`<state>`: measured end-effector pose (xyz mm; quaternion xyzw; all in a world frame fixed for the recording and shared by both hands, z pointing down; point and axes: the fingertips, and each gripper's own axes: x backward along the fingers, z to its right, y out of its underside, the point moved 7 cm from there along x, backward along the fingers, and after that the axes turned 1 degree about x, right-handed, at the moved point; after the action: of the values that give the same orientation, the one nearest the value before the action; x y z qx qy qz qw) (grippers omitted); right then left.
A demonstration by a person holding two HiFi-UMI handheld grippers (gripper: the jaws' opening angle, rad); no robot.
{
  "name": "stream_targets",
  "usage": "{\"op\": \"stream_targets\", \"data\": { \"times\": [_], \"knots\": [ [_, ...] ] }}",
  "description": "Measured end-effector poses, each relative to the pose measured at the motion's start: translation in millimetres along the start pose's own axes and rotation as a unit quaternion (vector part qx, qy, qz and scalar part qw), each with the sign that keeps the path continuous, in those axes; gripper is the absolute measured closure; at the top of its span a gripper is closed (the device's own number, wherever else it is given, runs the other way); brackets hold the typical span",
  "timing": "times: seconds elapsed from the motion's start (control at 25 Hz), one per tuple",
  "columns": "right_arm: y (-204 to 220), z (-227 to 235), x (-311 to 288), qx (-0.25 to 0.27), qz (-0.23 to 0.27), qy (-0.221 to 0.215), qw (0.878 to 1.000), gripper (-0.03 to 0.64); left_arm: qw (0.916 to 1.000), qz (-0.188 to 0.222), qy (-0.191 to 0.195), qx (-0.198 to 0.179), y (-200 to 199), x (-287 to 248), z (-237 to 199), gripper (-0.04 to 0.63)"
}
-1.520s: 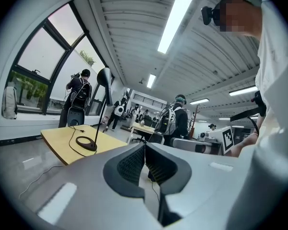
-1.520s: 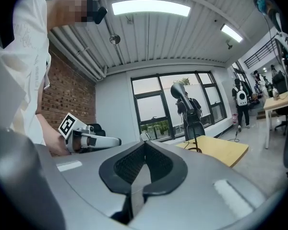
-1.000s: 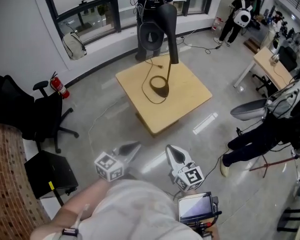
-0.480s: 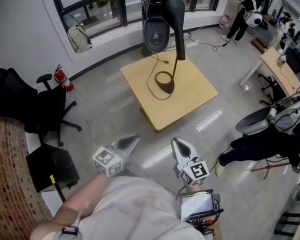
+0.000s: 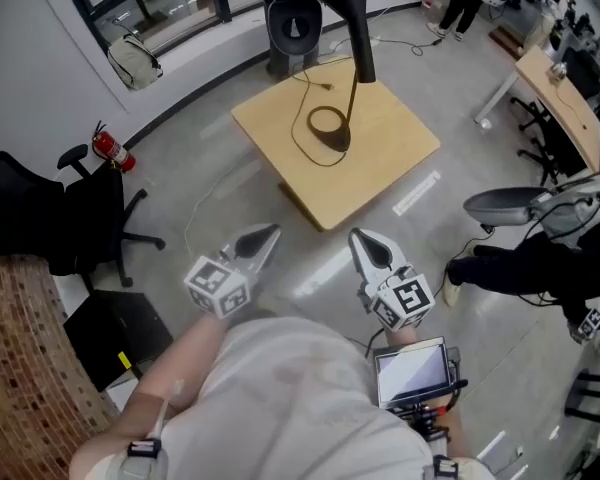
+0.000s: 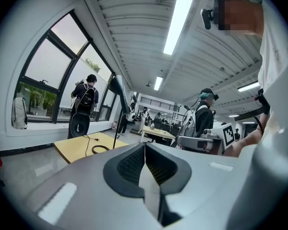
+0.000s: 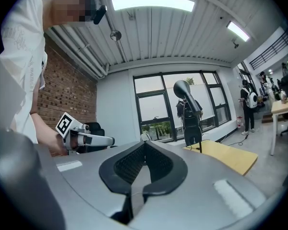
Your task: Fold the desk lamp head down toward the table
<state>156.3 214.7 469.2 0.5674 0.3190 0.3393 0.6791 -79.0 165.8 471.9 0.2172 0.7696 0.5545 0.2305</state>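
Two grippers are held out low over the grey floor [image 5: 220, 193], each with its jaws pressed together on nothing: the left gripper [image 5: 268, 233] is on the side of the black office chair [image 5: 50, 213], and the right gripper [image 5: 360, 238] is just beside it. Well ahead of both, the desk lamp [image 5: 358, 38] stands upright on the square wooden table [image 5: 395, 168], head raised, with its cable looped at its base.

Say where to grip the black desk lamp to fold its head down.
Likely its broad head, reached from the near side: the black desk lamp stands upright on a thin stem, so that top part looks like the folding one.
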Motion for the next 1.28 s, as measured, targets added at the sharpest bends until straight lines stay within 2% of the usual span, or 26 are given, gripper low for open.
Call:
{"op": "stream_targets", "data": {
  "times": [0.16, 0.4, 0.64, 1.08, 1.28],
  "knots": [
    [-0.8, -6.1, -23.7, 0.003, -0.013, 0.007, 1.000, 0.606, 1.0000, -0.002, -0.002, 0.006, -8.9, -0.4, -23.8, 0.591],
    [-7.5, -21.6, -58.5, 0.009, -0.011, 0.022, 1.000, 0.606, 0.9994, -0.006, 0.031, 0.011, -16.7, -2.5, -58.4, 0.591],
    [-13.3, -27.8, -99.1, 0.018, -0.014, 0.031, 0.999, 0.606, 0.9991, -0.003, 0.041, 0.008, -26.0, 0.4, -96.2, 0.591],
    [-10.0, -49.6, -161.0, 0.012, -0.021, 0.039, 0.999, 0.606, 0.9987, -0.012, 0.048, -0.011, -43.8, 23.7, -158.3, 0.591],
    [-4.1, -61.3, -177.0, 0.015, -0.027, 0.021, 0.999, 0.606, 0.9992, -0.011, 0.036, -0.009, -41.2, 31.4, -177.0, 0.591]
  ]
}}
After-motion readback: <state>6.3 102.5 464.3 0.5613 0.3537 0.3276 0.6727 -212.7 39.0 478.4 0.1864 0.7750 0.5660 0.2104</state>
